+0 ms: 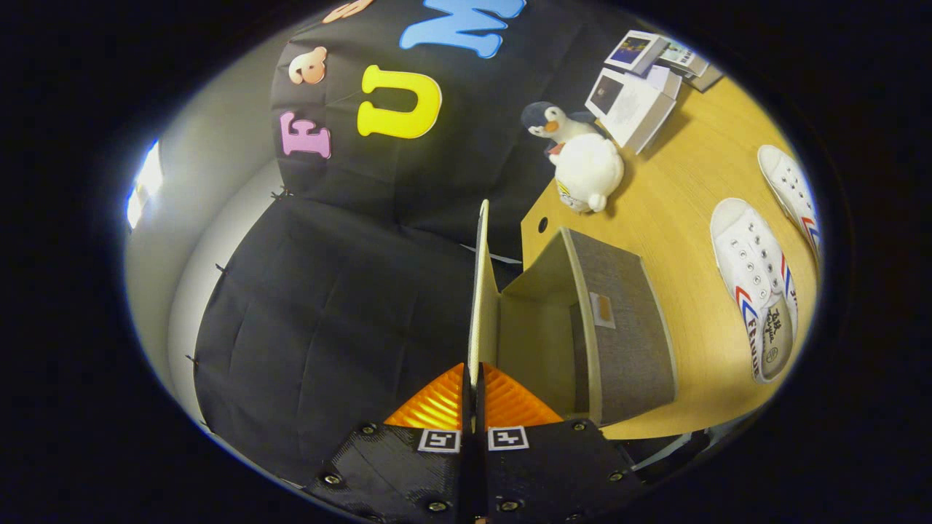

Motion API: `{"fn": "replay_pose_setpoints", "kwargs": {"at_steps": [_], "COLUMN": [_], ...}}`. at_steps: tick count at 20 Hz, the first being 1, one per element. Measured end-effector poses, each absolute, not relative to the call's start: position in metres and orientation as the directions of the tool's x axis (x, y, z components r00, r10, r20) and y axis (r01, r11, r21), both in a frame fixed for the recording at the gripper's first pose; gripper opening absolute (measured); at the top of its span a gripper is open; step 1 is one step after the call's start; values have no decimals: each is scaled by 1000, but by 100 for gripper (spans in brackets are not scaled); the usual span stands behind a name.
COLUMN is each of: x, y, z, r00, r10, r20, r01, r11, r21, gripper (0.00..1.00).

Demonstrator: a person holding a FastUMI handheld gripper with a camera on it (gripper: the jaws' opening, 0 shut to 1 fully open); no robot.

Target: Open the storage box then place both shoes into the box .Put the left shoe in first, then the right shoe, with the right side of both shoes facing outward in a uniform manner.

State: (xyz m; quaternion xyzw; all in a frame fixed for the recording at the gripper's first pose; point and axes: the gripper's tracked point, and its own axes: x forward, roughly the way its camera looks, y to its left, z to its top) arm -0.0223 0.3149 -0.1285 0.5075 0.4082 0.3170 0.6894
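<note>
Hand-held gripper (pixel 472 378) is pinched on the lid (pixel 480 291) edge, both fingers pressing it w/ almost no gap between them. Lid stands swung up, seen nearly edge-on, running straight ahead from the fingertips. Box (pixel 626 335) sits just to the right of the fingers on the tabletop (pixel 677 211), grey fabric outside, pale lining inside, cavity looks empty as far as visible.

Step in hand, by my read: opening is about done; no shoe is in yet.

Key relation for next move: both shoes lie on the tabletop beyond the box on its far side from the lid, well apart from the fingers. Near shoe (pixel 753 291) is white w/ red/blue stripes, sole down; its long axis runs roughly parallel to the box's long side. Far shoe (pixel 790 185) is farther off, angled a bit, partly cut by the lens. Can't tell left from right w/ certainty here.

Penguin toy (pixel 582 160) and white cartons (pixel 633 102) sit behind the box, not in the reach path. Lid may drop back once let go.
</note>
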Motion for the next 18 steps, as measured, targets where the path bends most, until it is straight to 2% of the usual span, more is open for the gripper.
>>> {"fn": "replay_pose_setpoints", "kwargs": {"at_steps": [9,18], "x": [-22,-43], "y": [384,460], "z": [-69,-58], "r00": [465,440], "r10": [854,857], "r20": [-231,-266], "r01": [-207,-343], "r11": [359,435], "r21": [910,832], "gripper": [0,0]}}
